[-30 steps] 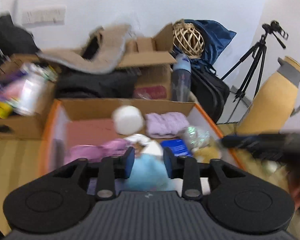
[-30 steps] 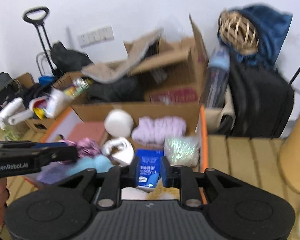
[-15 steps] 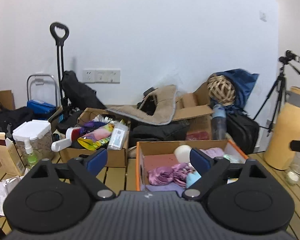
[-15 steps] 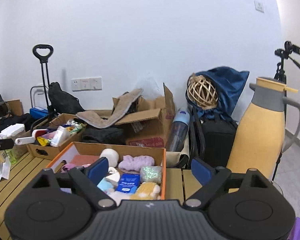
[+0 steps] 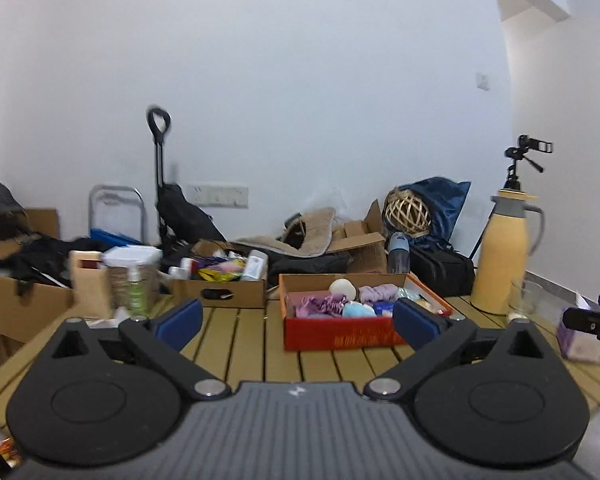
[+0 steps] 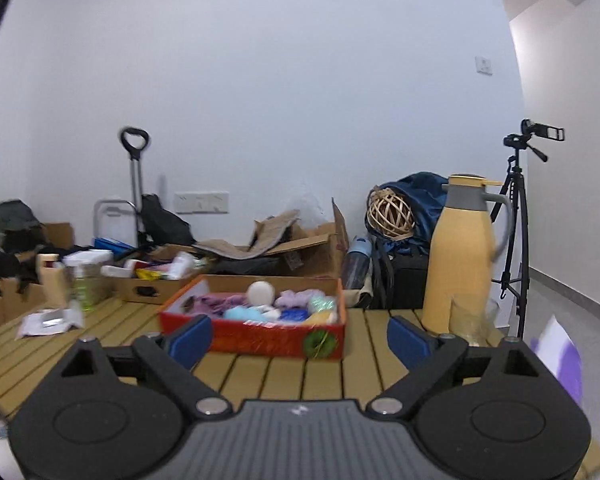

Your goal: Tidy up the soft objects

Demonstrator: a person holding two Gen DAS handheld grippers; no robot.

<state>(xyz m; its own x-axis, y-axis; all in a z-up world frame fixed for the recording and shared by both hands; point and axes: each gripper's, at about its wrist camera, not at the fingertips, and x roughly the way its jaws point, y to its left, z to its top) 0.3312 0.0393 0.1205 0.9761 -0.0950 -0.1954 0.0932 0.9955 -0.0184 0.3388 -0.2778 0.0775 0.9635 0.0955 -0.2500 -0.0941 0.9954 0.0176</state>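
Soft objects (image 5: pixel 350 305) piled in red box (image 5: pixel 340 330) on slatted table (image 5: pixel 236 344), kinds blurred. Left gripper (image 5: pixel 298 318), right gripper (image 6: pixel 300 338): jaws opening wide, nothing between.

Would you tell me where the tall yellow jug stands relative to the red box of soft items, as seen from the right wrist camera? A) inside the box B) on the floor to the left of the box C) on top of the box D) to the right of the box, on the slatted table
D: the yellow jug stands upright on the slatted table, right of the red box and apart from it.
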